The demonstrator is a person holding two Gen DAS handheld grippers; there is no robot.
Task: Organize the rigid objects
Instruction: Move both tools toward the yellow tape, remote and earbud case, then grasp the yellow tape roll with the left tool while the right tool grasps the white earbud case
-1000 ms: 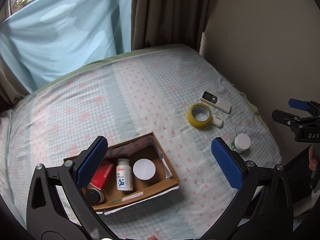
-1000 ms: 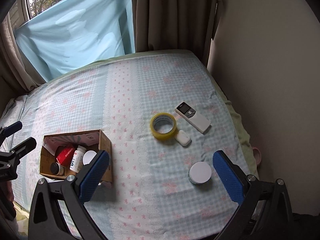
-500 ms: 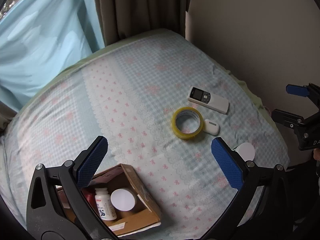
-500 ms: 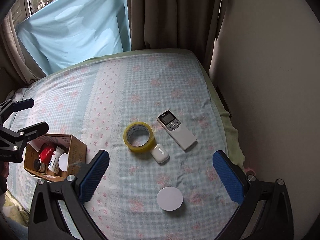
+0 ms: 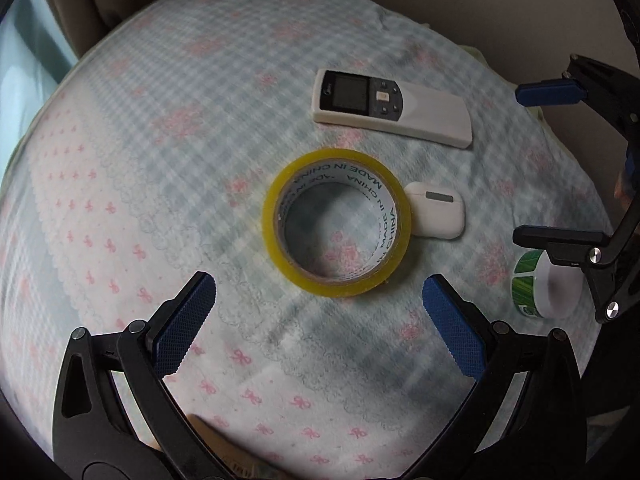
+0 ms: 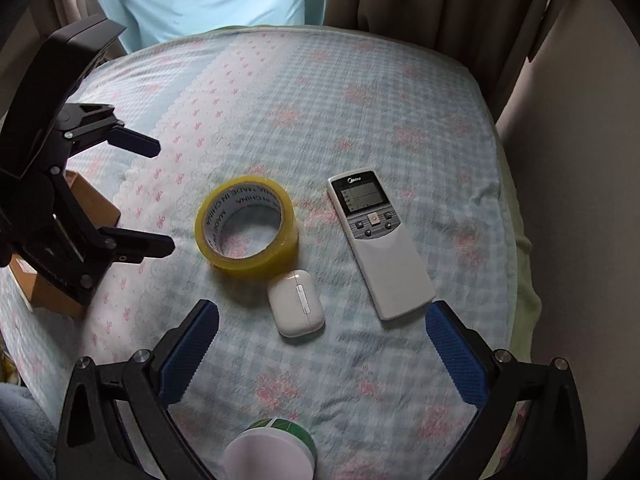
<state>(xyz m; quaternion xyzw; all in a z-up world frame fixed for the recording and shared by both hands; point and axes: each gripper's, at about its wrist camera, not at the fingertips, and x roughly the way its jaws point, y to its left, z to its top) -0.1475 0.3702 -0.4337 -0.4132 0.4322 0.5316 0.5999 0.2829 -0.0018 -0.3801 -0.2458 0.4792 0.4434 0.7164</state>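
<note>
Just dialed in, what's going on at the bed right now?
A person is tidying loose items on the bed with two handheld claws. Neither holds anything: the left claw is open and hovers over the yellow tape roll, the right claw is open above the white earbud case. The remote lies beside them, and a green-labelled jar sits under the right claw. The cardboard box shows at the left edge.

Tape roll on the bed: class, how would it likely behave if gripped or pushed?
The tape roll lies flat on its side, so it probably slides instead of rolling. Its cardboard core suggests it stays stiff when squeezed. A push toward the earbud case, which touches it or nearly so, would likely shove that too.
</note>
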